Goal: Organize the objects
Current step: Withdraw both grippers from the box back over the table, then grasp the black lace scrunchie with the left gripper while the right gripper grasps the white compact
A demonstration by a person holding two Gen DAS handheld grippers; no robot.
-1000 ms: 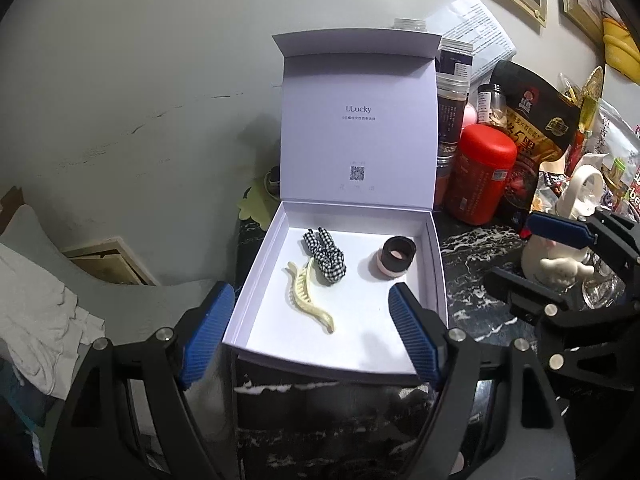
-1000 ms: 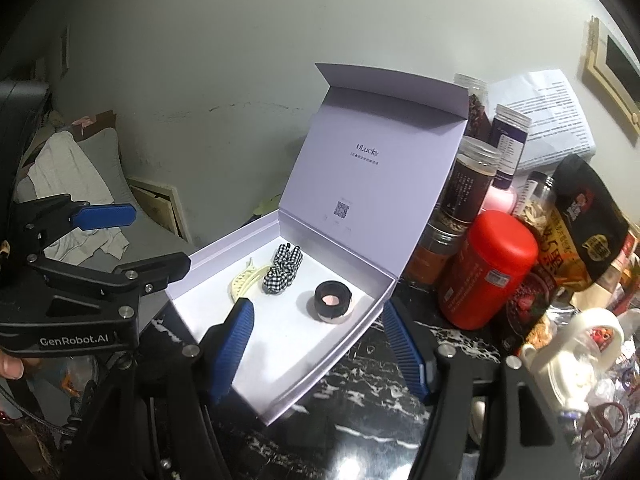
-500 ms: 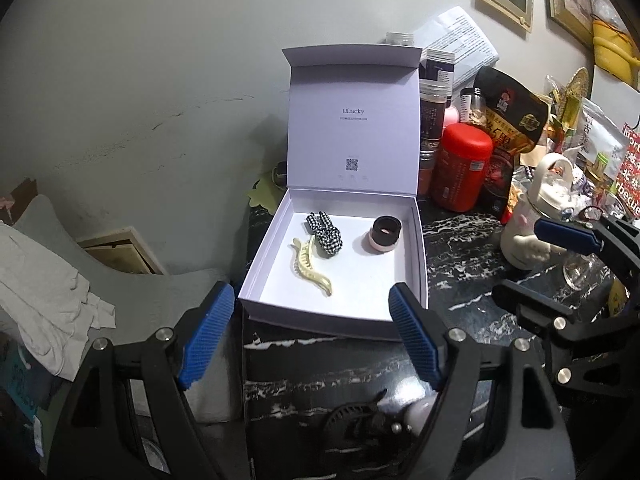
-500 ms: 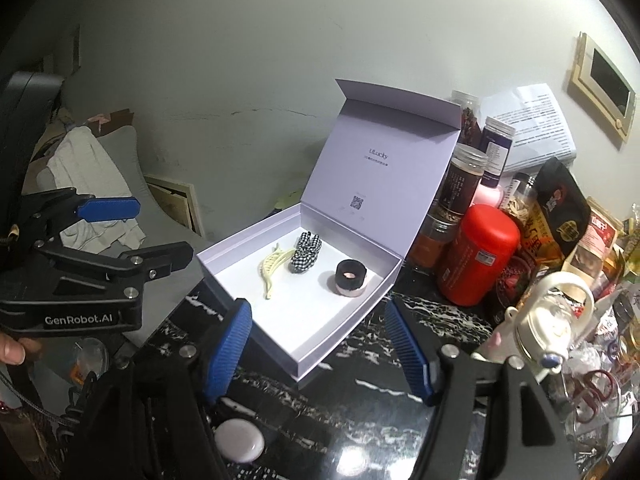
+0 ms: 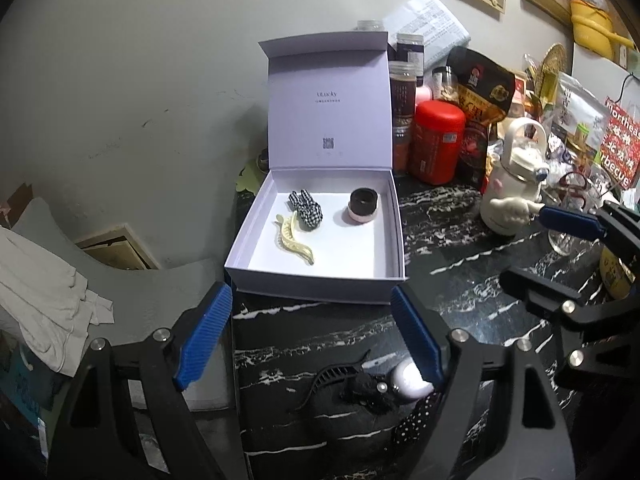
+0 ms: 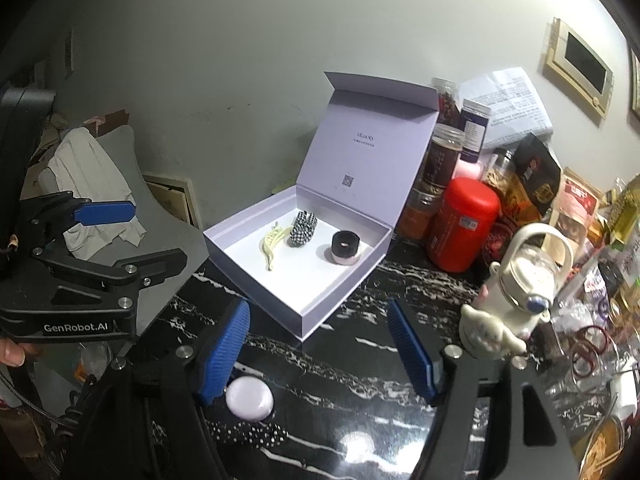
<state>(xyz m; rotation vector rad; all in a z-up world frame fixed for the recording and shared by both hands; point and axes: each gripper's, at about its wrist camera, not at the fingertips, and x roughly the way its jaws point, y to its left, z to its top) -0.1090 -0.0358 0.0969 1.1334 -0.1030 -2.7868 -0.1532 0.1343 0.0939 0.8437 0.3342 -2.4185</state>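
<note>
Leftovers sit on the marble in front of the open lilac cardboard box (image 5: 316,276): a black toothed plastic claw clip (image 5: 332,380) and a smooth white round compact (image 5: 408,376). Both grippers (image 5: 312,336) (image 6: 318,346) gape empty. Clip's light, springy, so pinch its spine; the compact looks slippery.

Red canister (image 5: 438,140) stands just right of where I'm looking, on the black marble counter (image 6: 360,344); brown jars (image 6: 442,158) stacked behind it; dark snack bag (image 5: 482,92) beside; white figurine bottle (image 6: 520,292) nearer me; white cloth (image 5: 44,312) far left; framed picture (image 6: 580,66) on wall.
</note>
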